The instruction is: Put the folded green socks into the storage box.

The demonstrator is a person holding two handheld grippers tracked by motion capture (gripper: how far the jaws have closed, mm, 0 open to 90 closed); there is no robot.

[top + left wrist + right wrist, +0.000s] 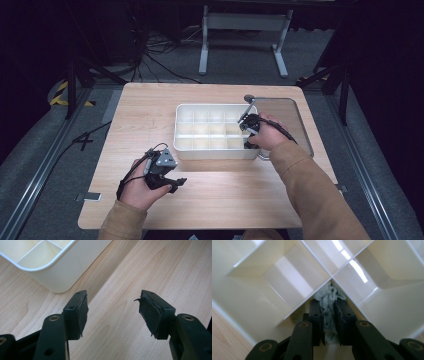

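Right claw (329, 315) clamping pale green crumpled cloth (327, 298) inside white compartmented plastic tray (182, 145) near bench's far-right corner; best keeping grip firm, wiping along dividers.

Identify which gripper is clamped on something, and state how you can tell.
The right gripper: its jaws pinch a pale green cloth inside the white divided tray. The left gripper stands open over bare table.

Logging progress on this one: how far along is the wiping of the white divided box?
Mid-job. The right tool grips a pale green cloth pressed into a corner of one compartment of the box. Finished compartments can't be told apart. The left tool waits open over the table.
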